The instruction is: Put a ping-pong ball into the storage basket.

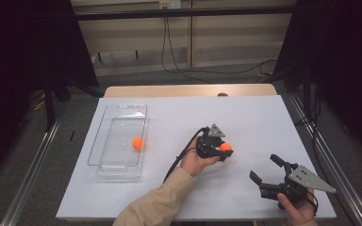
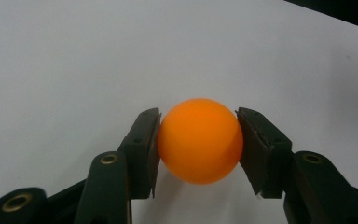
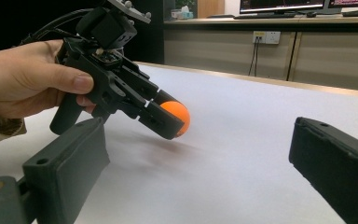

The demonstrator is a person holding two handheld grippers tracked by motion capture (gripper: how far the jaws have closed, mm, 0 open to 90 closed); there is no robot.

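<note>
- Left gripper view showed the orange ball (image 2: 200, 140) pinched between the two black jaws of the left gripper (image 2: 198, 144), one pad pressed on each side of it, with white tabletop (image 2: 74, 56) beneath and beyond.
- In the high view the held ball (image 1: 225, 147) sat at the tip of the left gripper (image 1: 224, 149), near the middle of the tabletop (image 1: 245, 113); whether it rested on the surface or was just above it could not be told.
- The ball is round, so it has no long axis to line up.
- The clear plastic tray (image 1: 104, 141) lay well to the left of the held ball, long side running away from the person, with a second orange ball (image 1: 137, 143) inside, against its right wall.
- Judged from this, the coming move turned on carrying the ball leftward, over the tray's near wall; nothing stood in between.
- The left hand was far nearer the tray.
- The right gripper (image 1: 267, 169) was spread wide and empty, near the front right of the tabletop, clear of the path.
- In the right gripper view its own jaws stood far apart, facing the left gripper (image 3: 170, 122) and ball (image 3: 177, 113).
</note>
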